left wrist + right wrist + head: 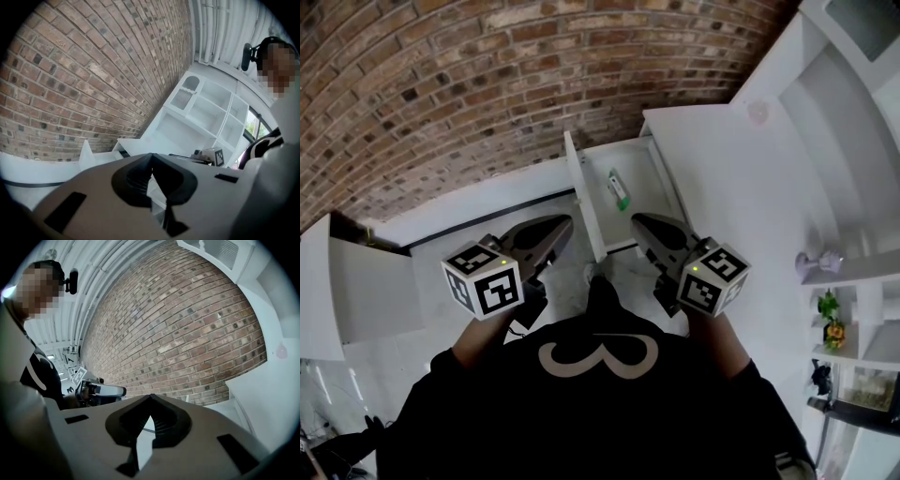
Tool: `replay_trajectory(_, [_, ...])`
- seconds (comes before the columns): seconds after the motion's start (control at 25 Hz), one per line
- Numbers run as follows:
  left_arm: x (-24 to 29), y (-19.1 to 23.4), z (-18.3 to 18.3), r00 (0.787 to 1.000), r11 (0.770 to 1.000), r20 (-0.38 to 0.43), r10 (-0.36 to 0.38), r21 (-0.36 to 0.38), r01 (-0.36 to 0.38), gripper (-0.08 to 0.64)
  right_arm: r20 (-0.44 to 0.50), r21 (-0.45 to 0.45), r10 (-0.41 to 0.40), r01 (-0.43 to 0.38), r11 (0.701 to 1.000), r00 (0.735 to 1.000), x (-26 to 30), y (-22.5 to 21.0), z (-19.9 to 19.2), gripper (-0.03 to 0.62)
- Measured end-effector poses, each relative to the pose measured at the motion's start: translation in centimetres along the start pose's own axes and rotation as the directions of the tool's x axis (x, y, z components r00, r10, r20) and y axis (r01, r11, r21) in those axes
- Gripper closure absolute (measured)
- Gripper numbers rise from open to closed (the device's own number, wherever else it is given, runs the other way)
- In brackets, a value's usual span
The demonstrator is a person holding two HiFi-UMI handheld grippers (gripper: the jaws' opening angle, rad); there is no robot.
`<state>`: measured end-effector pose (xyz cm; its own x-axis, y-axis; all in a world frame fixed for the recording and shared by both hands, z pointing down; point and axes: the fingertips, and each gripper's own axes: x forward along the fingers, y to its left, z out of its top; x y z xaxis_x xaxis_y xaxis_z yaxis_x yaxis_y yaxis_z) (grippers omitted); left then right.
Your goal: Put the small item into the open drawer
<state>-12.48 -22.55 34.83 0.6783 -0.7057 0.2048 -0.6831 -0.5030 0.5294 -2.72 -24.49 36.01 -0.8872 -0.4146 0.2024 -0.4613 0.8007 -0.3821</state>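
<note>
The white drawer (585, 201) stands pulled out from the white cabinet (731, 178), below the brick wall. A small green and white item (617, 190) lies inside it. My left gripper (565, 223) hovers just left of the drawer's front panel, shut with nothing in it. My right gripper (639, 221) hangs just in front of the drawer's near end, shut and empty too. In the left gripper view the left gripper (151, 157) has its tips touching. The right gripper view shows the right gripper (151, 397) the same way.
White shelves at the right carry a small plant (832, 319) and a purple object (818, 260). A pink spot (757, 113) sits on the cabinet top. A white box (361, 286) stands at the left. The person's feet (598, 274) are below the drawer.
</note>
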Motion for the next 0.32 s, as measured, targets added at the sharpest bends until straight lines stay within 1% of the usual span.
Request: replay_trajectory(0.32, [0.15,0.28,-0.13,1.000,1.000,-0.001,0.002,-0.003,-0.002,0.558,-0.013,-0.018,0.010,-0.010,1.000,1.000,0.34,0.24,-0.11,0.584])
